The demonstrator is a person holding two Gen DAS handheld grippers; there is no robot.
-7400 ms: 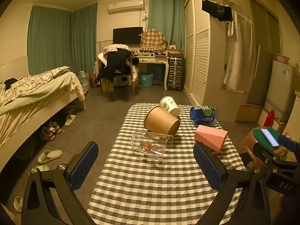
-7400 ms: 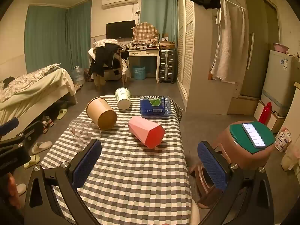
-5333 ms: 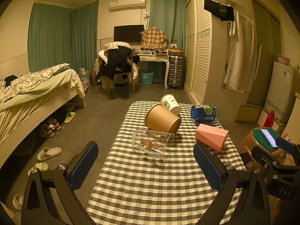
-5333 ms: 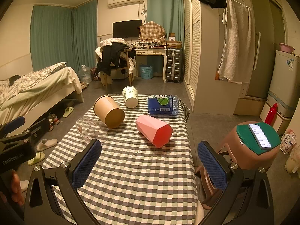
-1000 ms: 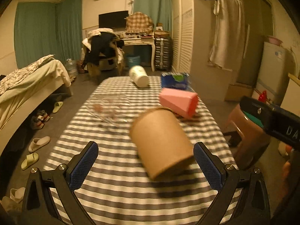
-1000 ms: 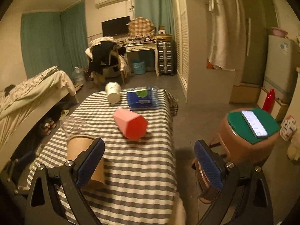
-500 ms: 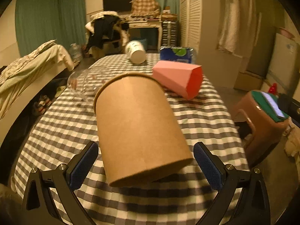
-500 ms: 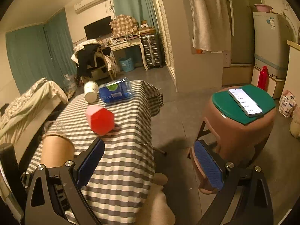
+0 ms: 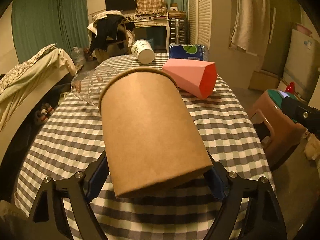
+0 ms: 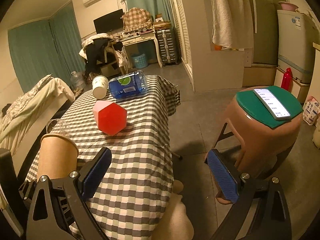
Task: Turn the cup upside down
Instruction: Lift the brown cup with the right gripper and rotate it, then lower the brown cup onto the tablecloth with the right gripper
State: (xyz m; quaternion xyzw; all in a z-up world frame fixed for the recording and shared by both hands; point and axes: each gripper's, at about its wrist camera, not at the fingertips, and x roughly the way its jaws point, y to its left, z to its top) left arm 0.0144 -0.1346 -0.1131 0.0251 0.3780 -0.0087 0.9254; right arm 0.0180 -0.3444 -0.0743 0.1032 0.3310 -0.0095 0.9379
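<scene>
My left gripper (image 9: 156, 178) is shut on the base end of a brown paper cup (image 9: 150, 124), which lies tilted with its rim pointing away from me, over the checked table (image 9: 224, 124). The cup also shows in the right wrist view (image 10: 57, 156), at the table's near left. My right gripper (image 10: 160, 178) is open and empty, over the table's right edge and the floor.
On the table lie a pink faceted cup (image 9: 192, 78), a clear glass cup (image 9: 90, 86), a white paper cup (image 9: 143, 51) and a blue water-bottle pack (image 9: 187, 52). A brown stool (image 10: 264, 128) with a phone (image 10: 272, 104) stands right of the table. A bed (image 9: 30, 76) is at the left.
My left gripper has closed in on the brown cup and shut its fingers on its base end. The right gripper has swung to the right, off the table's edge.
</scene>
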